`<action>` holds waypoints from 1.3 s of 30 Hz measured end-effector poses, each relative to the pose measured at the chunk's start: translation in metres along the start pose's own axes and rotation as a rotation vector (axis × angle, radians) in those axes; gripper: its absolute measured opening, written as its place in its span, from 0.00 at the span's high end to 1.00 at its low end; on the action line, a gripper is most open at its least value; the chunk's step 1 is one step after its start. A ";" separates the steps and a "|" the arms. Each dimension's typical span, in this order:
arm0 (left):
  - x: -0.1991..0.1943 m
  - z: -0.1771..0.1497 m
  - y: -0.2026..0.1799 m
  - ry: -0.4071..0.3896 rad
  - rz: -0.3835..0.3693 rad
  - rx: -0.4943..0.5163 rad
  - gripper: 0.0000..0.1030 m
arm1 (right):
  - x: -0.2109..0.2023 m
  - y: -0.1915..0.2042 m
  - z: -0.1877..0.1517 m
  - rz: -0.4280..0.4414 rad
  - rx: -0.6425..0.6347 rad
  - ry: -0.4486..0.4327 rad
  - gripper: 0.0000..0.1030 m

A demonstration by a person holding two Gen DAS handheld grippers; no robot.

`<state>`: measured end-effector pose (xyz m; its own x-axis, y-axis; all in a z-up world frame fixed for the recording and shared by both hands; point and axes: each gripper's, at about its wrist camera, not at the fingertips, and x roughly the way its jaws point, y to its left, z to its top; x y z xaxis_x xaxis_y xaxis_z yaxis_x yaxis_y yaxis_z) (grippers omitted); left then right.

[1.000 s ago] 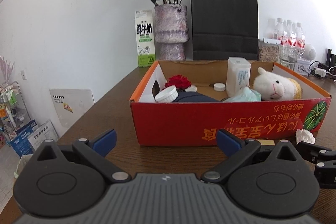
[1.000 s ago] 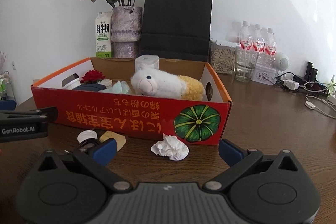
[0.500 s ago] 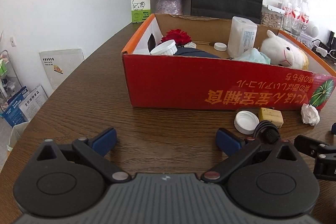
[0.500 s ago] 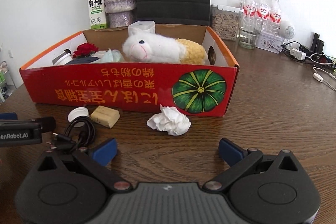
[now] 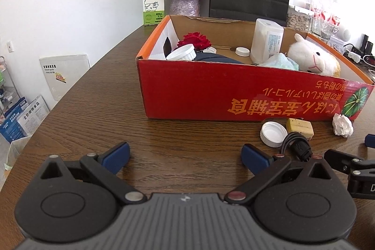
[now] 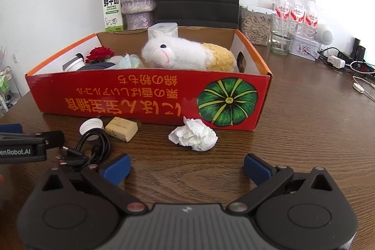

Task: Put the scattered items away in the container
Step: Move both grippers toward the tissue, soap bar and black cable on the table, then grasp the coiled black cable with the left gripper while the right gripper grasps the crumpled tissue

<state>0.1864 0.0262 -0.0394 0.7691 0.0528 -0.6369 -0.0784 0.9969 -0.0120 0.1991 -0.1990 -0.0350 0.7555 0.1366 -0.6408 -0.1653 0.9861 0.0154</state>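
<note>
Both grippers have dipped lower over the wooden table (image 6: 304, 123), so the loose clutter now shows fully. Left gripper (image 5: 185, 156) hangs with its blue pads spread wide, holding nothing; right gripper (image 6: 186, 166) gapes the same. Just beyond the right one lies a crumpled white tissue (image 6: 193, 135), soft and lumpy. To its left sit a coiled black cable (image 6: 90, 147), a speckled tan block (image 6: 121, 128) and a round white cap (image 6: 90, 127), all near the glossy red cardboard box (image 6: 150, 100). Only the left view shows the ribbed white lid (image 5: 181, 52) inside; the right shows the fluffy plush lamb (image 6: 187, 54) whole.
</note>
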 end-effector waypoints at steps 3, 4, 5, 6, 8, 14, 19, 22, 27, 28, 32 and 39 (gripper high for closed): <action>-0.002 -0.001 0.007 -0.011 -0.021 -0.028 0.00 | -0.001 0.001 0.000 0.010 0.004 -0.003 0.00; -0.003 -0.001 0.009 -0.014 -0.025 -0.036 0.00 | -0.001 0.001 0.000 0.023 0.009 -0.007 0.00; -0.004 -0.001 0.010 -0.018 -0.031 -0.046 0.00 | -0.002 0.001 0.000 0.032 0.010 -0.009 0.00; -0.005 -0.001 0.013 -0.024 -0.037 -0.061 0.00 | -0.002 0.002 0.000 0.031 0.008 -0.008 0.00; -0.007 -0.002 0.015 -0.037 -0.031 -0.081 0.00 | -0.001 0.003 0.000 0.023 0.007 -0.006 0.00; -0.028 0.006 0.003 -0.106 -0.100 -0.089 0.00 | 0.002 -0.004 0.003 -0.030 0.030 -0.001 0.00; -0.022 0.012 -0.034 -0.052 -0.106 -0.014 0.00 | 0.003 -0.024 0.002 -0.049 0.046 -0.002 0.00; -0.017 0.010 -0.052 -0.027 -0.120 0.017 0.00 | 0.001 -0.037 0.001 -0.053 0.051 -0.001 0.00; -0.009 0.006 -0.075 -0.004 -0.090 0.067 0.00 | 0.001 -0.053 0.000 -0.049 0.050 -0.001 0.00; -0.007 0.006 -0.077 0.002 -0.087 0.071 0.00 | 0.001 -0.053 0.000 -0.046 0.048 -0.001 0.00; -0.006 0.000 -0.080 -0.002 -0.063 0.075 0.31 | 0.001 -0.054 0.000 -0.043 0.044 -0.001 0.00; -0.016 -0.004 -0.074 -0.033 -0.121 0.053 0.64 | 0.001 -0.053 0.000 -0.040 0.040 -0.001 0.00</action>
<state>0.1771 -0.0483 -0.0309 0.7916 -0.0672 -0.6073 0.0492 0.9977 -0.0463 0.2082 -0.2508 -0.0363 0.7616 0.0976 -0.6407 -0.1097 0.9937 0.0209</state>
